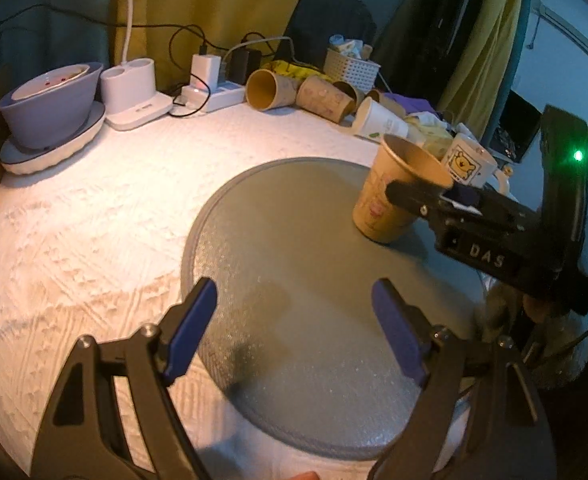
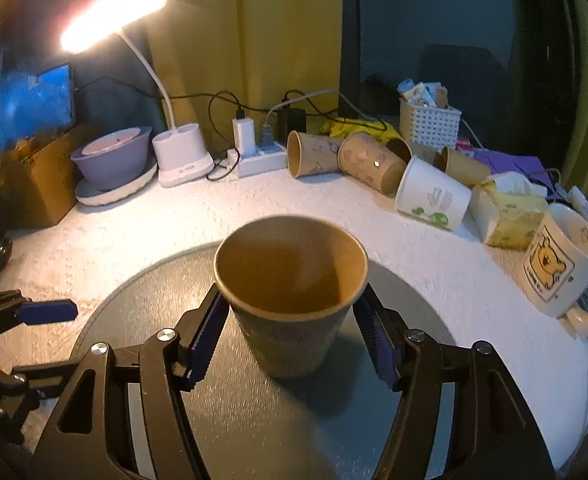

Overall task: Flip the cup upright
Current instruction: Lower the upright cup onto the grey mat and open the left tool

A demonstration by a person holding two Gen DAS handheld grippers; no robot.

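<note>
A brown paper cup stands mouth up on the round grey mat, leaning slightly. My right gripper is shut on the cup, its blue pads against both sides below the rim. In the left wrist view the same cup stands at the mat's far right with the right gripper's finger across it. My left gripper is open and empty above the mat's near part. Its blue fingertip shows at the left of the right wrist view.
Several paper cups lie on their sides at the back of the white table. A bear mug, tissue box, white basket, power strip, lamp base and purple bowl ring the table.
</note>
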